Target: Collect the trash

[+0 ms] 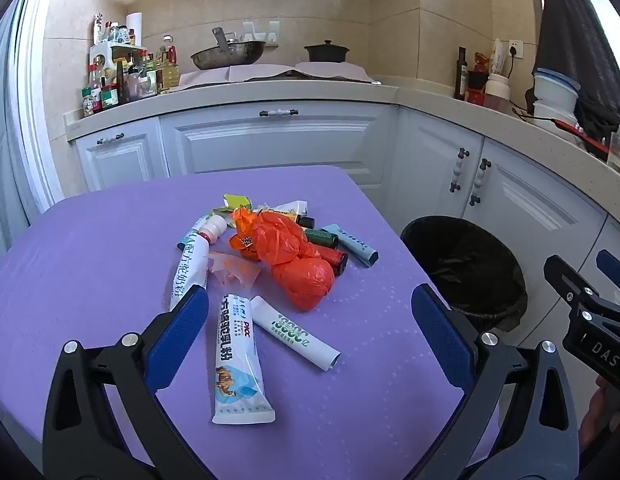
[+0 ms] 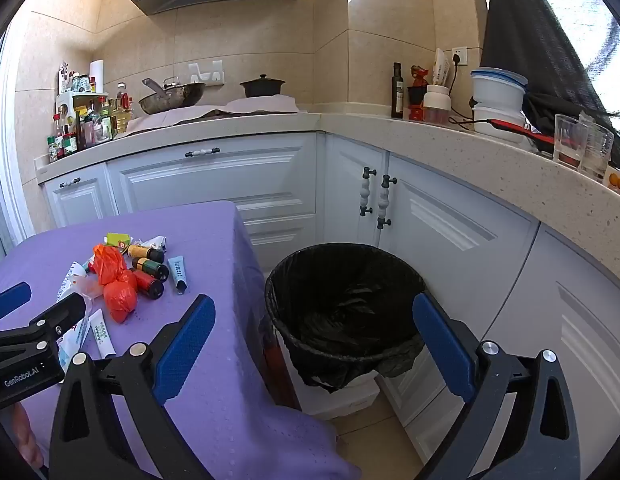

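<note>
Task barely begun, by appearance: all visible trash lies on the purple desk (image 1: 89,248); the black-lined trash bin (image 2: 346,304) shows only its liner in the part of the interior that is visible, though its bottom is dark and hard to read.

Left gripper (image 1: 310,334): fingers spread wide, holding nothing, hovering above the near edge of the pile; right gripper (image 2: 314,346): fingers likewise spread and empty, aimed toward the bin, which stands on the floor at 3 o'clock of the desk, just beside its edge.

Trash, counted in the left wrist view: one knotted orange plastic bag (image 1: 293,264) at the pile's centre; two large white sachets, one nearest the camera at 6 o'clock of the bag (image 1: 239,356) and one at 9 o'clock (image 1: 187,272); one small white tube with green print (image 1: 295,332) between the near sachet and the bag; one teal tube (image 1: 352,244) at 3 o'clock; three dark cylindrical bottles (image 1: 322,239) touching the bag's right side, best counted in the right wrist view; one small white bottle with a red band (image 1: 211,230) at 10 o'clock; one clear crumpled wrapper (image 1: 229,270) just left of the bag; a few green and white paper scraps (image 1: 237,201) at 12 o'clock, too crumpled to count exactly.

Remaining: every item listed awaits transfer to the bin.
</note>
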### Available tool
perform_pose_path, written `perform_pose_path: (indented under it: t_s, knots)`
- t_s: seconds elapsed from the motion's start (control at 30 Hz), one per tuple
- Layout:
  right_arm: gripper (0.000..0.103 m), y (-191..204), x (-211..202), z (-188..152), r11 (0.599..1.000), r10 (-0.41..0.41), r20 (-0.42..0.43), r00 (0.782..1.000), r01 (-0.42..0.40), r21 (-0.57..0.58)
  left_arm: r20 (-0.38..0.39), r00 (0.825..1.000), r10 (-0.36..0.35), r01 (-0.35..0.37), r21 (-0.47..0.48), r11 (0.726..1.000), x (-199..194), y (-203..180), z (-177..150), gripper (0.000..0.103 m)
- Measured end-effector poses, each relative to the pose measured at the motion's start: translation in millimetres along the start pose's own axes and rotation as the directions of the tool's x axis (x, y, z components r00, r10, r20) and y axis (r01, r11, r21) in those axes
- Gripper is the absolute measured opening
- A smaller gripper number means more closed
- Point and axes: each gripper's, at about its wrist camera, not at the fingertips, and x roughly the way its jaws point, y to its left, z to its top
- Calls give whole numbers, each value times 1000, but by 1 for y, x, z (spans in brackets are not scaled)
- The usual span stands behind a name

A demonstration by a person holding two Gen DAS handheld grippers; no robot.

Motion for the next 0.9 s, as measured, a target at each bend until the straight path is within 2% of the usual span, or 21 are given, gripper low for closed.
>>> perform_pose_path:
  t_s: [0.9]
  knots:
    - [96,-4,-4,5,1000,4,3,1000,-4,3,-14,1000,-7,7,-14,1000,-12,6,6,99]
